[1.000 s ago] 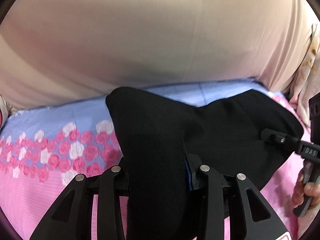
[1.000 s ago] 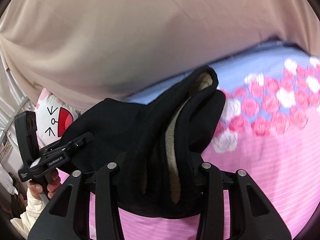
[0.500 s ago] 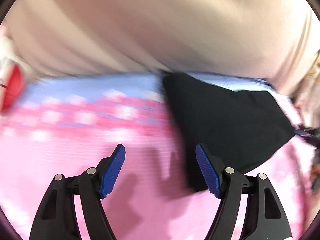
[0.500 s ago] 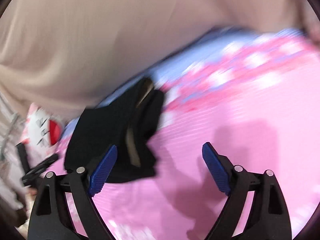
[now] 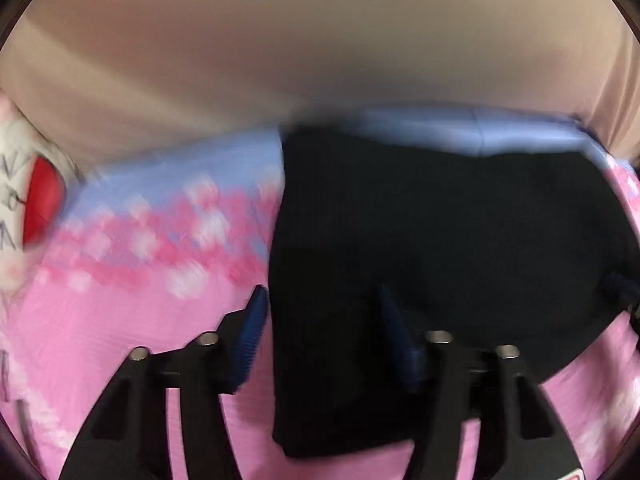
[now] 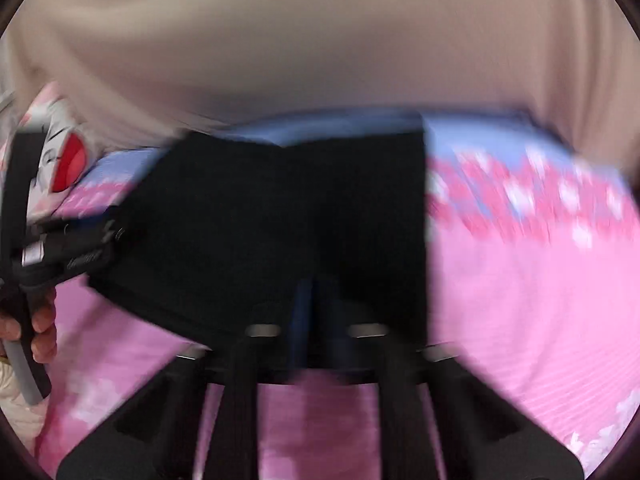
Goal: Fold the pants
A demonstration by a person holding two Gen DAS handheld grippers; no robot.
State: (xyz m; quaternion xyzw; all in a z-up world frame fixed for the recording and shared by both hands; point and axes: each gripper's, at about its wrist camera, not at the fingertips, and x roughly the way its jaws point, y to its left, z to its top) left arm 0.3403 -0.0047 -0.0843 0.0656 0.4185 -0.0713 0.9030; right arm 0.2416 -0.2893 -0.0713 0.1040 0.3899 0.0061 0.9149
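Pants (image 5: 440,248): released since a second ago, lying folded mid-frame.
Left gripper (image 5: 320,332): jaws spread, just widened, straddling the fabric edge.
Right gripper (image 6: 308,320): jaws pressed together, empty.
Writing: blurred, unreadable.

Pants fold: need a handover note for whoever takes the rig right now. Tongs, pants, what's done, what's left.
Left tongs: open, jaws have just been opening. The near left edge of the black pants lies between them and is not pinched.
Right tongs: shut, just closed, over the pants' near edge. Blur hides whether any cloth is caught.
Pants: lying folded on the pink floral sheet.
Done: at least one fold looks laid down.
Left: probably check the edges line up, then smooth or fold once more.
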